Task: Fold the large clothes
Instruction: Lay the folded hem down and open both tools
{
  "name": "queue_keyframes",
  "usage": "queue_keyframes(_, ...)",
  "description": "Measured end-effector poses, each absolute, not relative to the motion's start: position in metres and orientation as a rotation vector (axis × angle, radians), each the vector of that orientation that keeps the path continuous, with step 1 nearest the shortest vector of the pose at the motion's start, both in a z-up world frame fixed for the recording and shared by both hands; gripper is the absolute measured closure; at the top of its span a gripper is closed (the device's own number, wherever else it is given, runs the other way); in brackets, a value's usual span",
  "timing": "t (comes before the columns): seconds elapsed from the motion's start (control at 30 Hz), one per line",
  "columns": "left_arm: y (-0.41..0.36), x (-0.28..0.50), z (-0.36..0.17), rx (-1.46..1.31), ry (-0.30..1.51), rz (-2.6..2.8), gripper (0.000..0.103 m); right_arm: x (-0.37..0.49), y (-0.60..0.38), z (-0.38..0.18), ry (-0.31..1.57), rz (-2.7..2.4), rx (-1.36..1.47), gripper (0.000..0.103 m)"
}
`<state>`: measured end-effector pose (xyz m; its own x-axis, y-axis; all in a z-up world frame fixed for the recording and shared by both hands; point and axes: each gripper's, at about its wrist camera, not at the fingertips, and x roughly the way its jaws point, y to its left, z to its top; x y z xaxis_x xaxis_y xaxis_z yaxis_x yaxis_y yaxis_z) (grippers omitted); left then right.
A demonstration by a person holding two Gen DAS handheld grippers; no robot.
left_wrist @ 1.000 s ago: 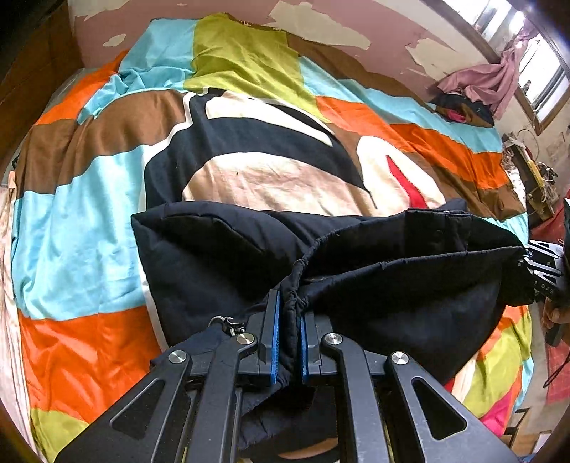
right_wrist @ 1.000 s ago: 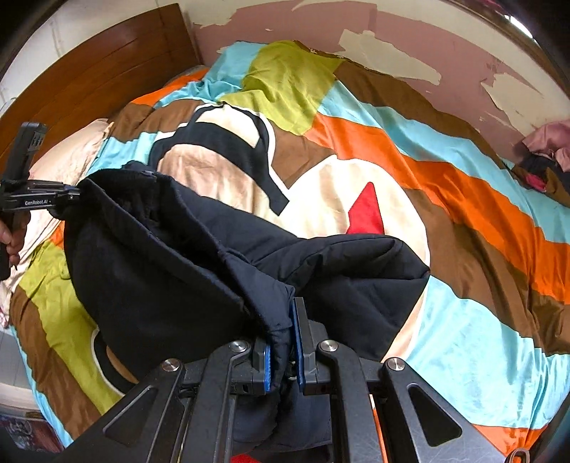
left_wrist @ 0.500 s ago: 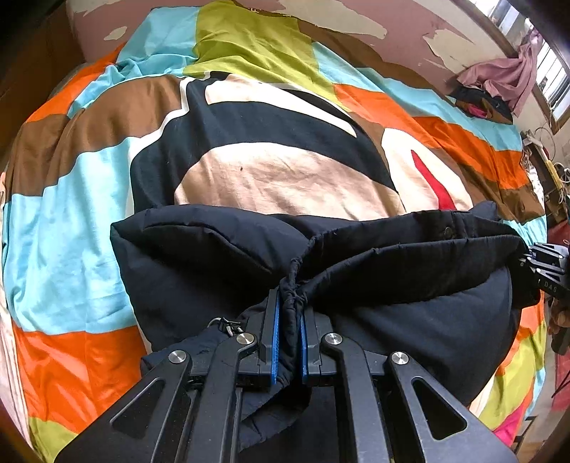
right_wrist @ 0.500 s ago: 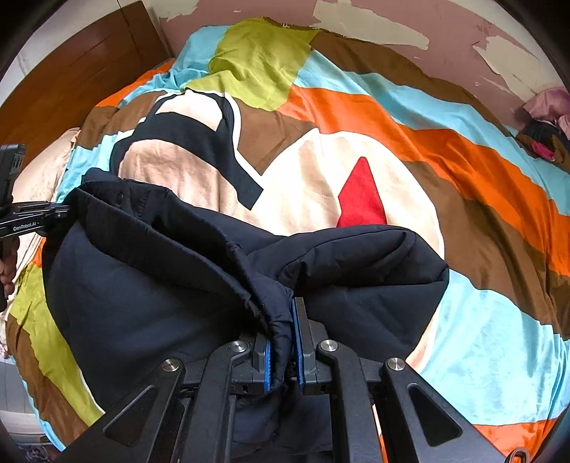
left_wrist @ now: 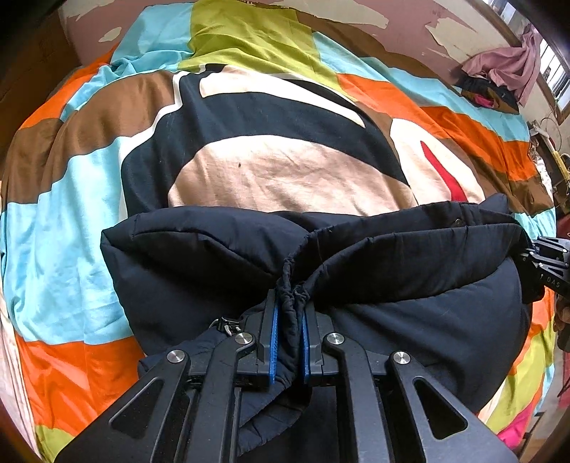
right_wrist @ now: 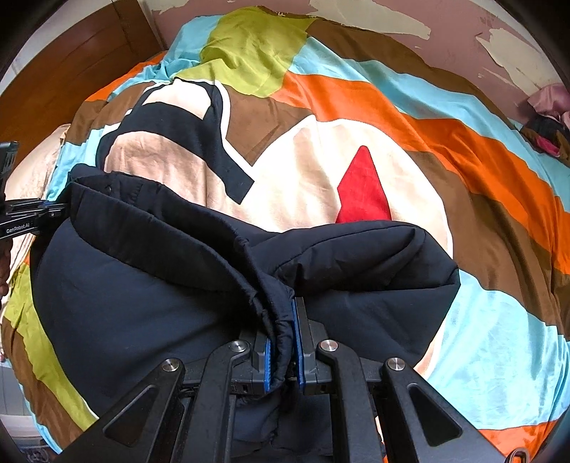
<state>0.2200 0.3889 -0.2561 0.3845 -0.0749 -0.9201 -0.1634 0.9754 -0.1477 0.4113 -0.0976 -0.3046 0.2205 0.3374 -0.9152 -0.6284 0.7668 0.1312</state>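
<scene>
A large black padded jacket (left_wrist: 409,270) lies bunched over the near part of a bed with a multicoloured cover (left_wrist: 278,171). My left gripper (left_wrist: 288,302) is shut on a gathered edge of the jacket. My right gripper (right_wrist: 283,306) is shut on another gathered edge of the same jacket (right_wrist: 142,295). The jacket is stretched between the two grippers. The right gripper also shows at the right edge of the left wrist view (left_wrist: 548,260). The left gripper shows at the left edge of the right wrist view (right_wrist: 25,217).
The bed cover (right_wrist: 356,117) has orange, blue, brown and green patches. A wooden headboard (right_wrist: 71,71) stands at the left. A peeling pink wall (left_wrist: 409,25) runs behind the bed. Pink and dark clothes (left_wrist: 498,67) are piled at the far right, near a window.
Both grippers have moved forward and lower over the bed, carrying the jacket with them. The jacket now lies lower and closer to the cover. Both stay shut on it.
</scene>
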Motion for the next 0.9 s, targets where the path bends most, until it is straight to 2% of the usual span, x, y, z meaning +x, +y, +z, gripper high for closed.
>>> queue_keyframes(0.37,0.386,0.220,-0.258,-0.184,1.174,0.067,0.091,0.413,-0.098,-0.307,1.176,0.671,-0.285,0.089)
queue_keyframes(0.63,0.383,0.215,-0.247,-0.158,1.140,0.068,0.091,0.412,-0.106,-0.299,1.149,0.653,-0.290,0.078)
queue_keyframes(0.9,0.384,0.206,-0.229,-0.108,1.101,0.071,0.090,0.411,-0.114,-0.290,1.114,0.642,-0.311,0.057)
